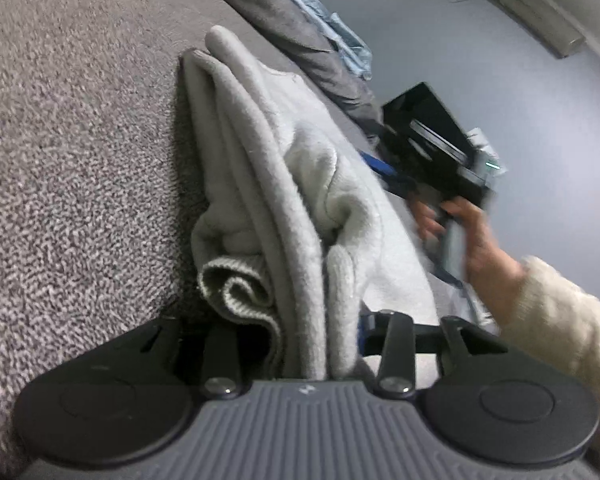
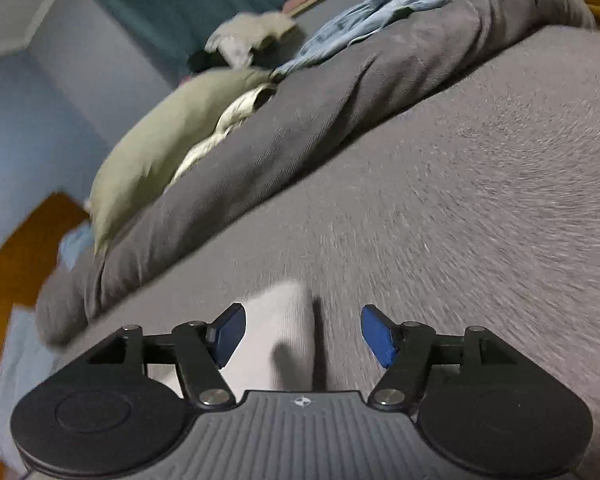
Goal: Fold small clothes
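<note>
A light grey knit garment (image 1: 284, 184), folded into a thick bundle, lies on the grey speckled bed cover (image 1: 80, 160). My left gripper (image 1: 300, 344) sits at the bundle's near end; the cloth fills the space between its fingers and hides the tips, so its hold is unclear. My right gripper (image 2: 303, 336) is open and empty, its blue pads (image 2: 376, 336) apart, just over a corner of the pale garment (image 2: 276, 340). The right gripper and the hand holding it also show in the left wrist view (image 1: 440, 160), beyond the bundle.
A rolled dark grey blanket (image 2: 300, 120) runs along the far side of the bed. Beyond it lie an olive pillow (image 2: 160, 140), a light blue cloth (image 2: 380, 4) and a pile of pale clothes (image 2: 248, 36). Orange wooden floor (image 2: 24, 248) shows at left.
</note>
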Tool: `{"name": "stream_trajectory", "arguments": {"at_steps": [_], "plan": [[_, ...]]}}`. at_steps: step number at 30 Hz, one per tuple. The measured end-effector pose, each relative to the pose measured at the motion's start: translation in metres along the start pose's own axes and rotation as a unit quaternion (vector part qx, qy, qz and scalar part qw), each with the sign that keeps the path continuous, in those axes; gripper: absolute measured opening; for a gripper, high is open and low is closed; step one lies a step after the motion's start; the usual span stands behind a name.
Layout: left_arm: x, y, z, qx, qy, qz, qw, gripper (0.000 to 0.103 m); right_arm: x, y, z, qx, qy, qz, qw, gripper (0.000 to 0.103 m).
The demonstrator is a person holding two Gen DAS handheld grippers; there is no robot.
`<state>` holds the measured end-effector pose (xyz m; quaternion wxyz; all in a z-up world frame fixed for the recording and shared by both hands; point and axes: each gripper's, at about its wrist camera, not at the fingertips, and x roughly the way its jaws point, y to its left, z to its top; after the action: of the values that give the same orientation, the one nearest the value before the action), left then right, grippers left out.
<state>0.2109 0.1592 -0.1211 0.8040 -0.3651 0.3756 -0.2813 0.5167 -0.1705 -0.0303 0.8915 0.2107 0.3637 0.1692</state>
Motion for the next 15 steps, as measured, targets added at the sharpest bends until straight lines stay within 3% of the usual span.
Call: {"name": "stream_trajectory", "arguments": {"at_steps": [2,6,10,13,15], "plan": [[0.003,-0.016,0.003,0.009,-0.006,0.033,0.9994,0.046,-0.033,0.011,-0.011,-0.063,0.024,-0.018,0.998,0.068],[0.001,-0.051,0.001,0.058,-0.016,0.130,0.9896,0.066,-0.099,0.055,-0.049,-0.210,0.022,-0.053,0.976,0.077],[-0.011,-0.088,-0.003,0.105,-0.048,0.230,0.9662,0.069,-0.153,0.085,-0.099,-0.265,0.009,-0.050,0.963,0.077],[-0.023,-0.113,-0.004,0.136,-0.095,0.266,0.9494,0.069,-0.177,0.111,-0.139,-0.290,-0.024,-0.058,0.955,0.077],[-0.024,-0.134,-0.008,0.184,-0.131,0.277,0.9337,0.069,-0.177,0.125,-0.167,-0.304,-0.054,-0.088,0.947,0.075]]}}
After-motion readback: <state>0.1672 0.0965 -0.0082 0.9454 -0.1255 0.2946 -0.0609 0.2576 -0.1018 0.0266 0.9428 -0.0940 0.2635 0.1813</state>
